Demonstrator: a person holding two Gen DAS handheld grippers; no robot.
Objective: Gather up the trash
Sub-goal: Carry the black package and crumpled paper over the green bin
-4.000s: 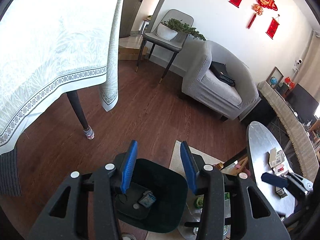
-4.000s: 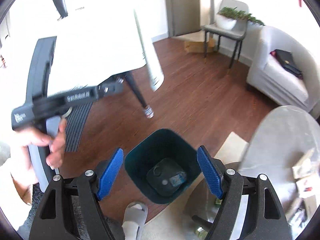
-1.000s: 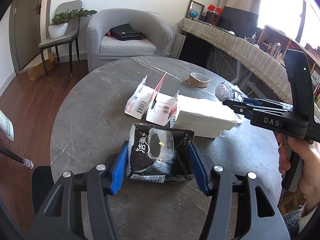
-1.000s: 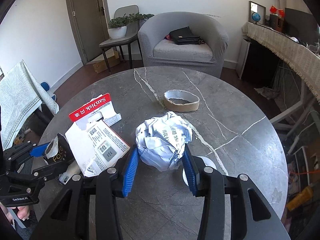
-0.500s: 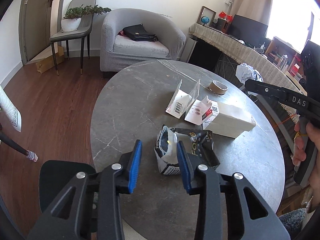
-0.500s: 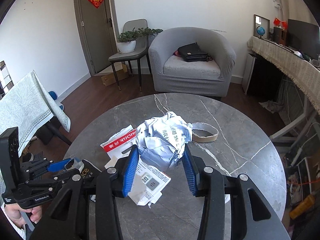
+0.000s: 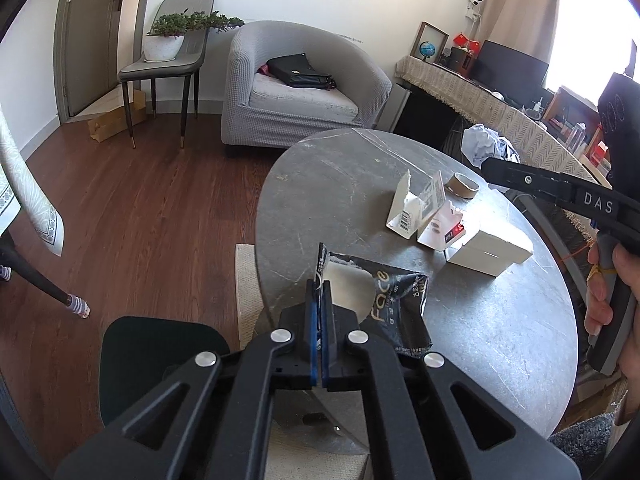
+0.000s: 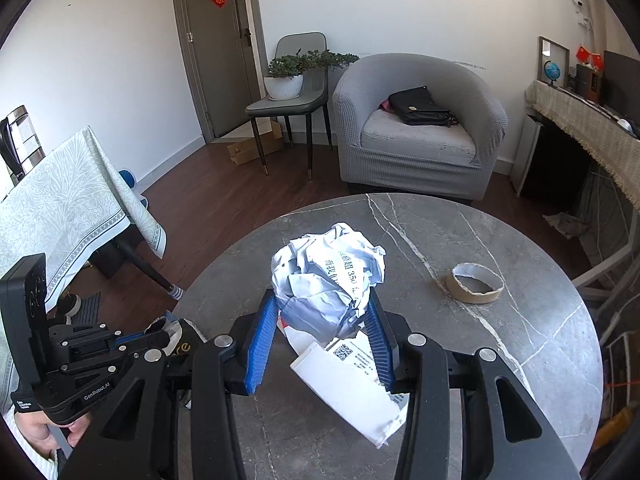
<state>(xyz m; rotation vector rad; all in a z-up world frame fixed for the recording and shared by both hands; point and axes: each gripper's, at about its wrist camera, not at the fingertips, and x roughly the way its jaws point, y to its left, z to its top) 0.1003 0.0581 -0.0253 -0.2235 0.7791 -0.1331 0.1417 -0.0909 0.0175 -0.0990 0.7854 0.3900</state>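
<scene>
Black plastic, a torn wrapper (image 7: 384, 300) with a clear window, was pinched by its upper left edge in the left gripper (image 7: 319, 308), whose blue fingers were pressed together on it. Half a second before, those fingers had stood apart on either side of the wrapper; a second before, it had lain flat on the grey stone table (image 7: 340, 184). Now it hung off the table's near edge, clear of the surface as far as could be told. The right gripper (image 8: 320, 332) had risen as well: its fingers squeezed a ball of crumpled paper (image 8: 328, 276), which had sat on the tabletop a second earlier and now was held well above it.

So both pieces of trash appeared secured and lifted, and the pick-up step looked done. The dark bin (image 7: 160, 364) stood on the floor just left of the table, below the left gripper, so the wrapper had only a short way to go. Left on the table were the opened white cartons (image 7: 424, 216), a white box (image 7: 488, 248) and a cardboard tape ring (image 8: 475, 283), so more rounds were likely needed.
</scene>
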